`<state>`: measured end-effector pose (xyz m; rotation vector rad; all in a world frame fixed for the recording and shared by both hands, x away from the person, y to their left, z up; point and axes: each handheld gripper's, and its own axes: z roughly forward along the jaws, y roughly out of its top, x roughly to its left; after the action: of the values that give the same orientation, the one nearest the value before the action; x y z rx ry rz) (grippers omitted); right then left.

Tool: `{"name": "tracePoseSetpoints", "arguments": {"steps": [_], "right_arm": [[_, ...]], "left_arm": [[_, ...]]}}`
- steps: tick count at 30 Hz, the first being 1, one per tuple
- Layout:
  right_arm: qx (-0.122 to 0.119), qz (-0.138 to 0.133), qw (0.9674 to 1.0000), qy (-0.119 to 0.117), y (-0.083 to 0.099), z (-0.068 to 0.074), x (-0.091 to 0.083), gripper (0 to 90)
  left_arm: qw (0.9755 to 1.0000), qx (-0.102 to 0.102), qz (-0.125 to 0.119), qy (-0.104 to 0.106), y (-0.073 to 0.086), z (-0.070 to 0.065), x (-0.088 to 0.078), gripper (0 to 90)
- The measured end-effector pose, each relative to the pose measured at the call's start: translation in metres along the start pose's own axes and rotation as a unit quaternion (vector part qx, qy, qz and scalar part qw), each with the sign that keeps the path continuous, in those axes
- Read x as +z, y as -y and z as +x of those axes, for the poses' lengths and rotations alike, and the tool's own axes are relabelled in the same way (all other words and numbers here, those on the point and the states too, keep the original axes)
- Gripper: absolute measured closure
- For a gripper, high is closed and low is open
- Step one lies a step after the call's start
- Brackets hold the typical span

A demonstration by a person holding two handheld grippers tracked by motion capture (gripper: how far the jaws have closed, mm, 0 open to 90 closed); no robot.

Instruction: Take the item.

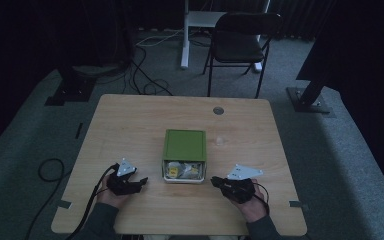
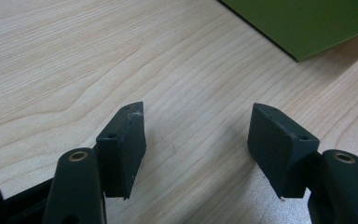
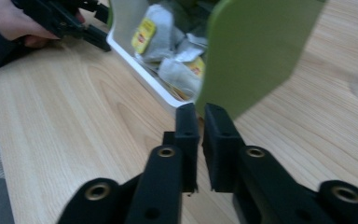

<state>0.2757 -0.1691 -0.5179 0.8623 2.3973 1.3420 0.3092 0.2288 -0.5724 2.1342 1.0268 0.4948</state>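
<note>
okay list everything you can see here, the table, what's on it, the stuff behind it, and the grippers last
table: one, light wood, centre of the high view
box: one, green with a white open front, middle of the table
tea bags: several, white with yellow tags, inside the box
chair: one, black, behind the table
floor cables: several, black, behind the table
left hand-held gripper: one, black, left of the box, jaws apart, empty
right hand-held gripper: one, black, right of the box, jaws nearly together, empty

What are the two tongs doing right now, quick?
Left tongs: open, holding nothing, over the bare table.
Right tongs: nearly closed, holding nothing, pointing at the green box of tea bags.
</note>
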Motion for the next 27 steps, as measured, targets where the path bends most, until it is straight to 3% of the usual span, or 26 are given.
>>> {"name": "tracePoseSetpoints", "arguments": {"steps": [17, 27], "right_arm": [[-0.016, 0.002, 0.9998, -0.014, -0.017, 0.014, 0.031, 89.8], [-0.030, 0.009, 0.9995, 0.003, -0.021, 0.018, 0.051, 88.4]], "left_arm": [[1.0000, 0.000, -0.001, 0.000, 0.000, 0.000, 0.000, 37.8], [1.0000, -0.001, -0.001, -0.001, 0.000, 0.000, 0.000, 37.8]]}}
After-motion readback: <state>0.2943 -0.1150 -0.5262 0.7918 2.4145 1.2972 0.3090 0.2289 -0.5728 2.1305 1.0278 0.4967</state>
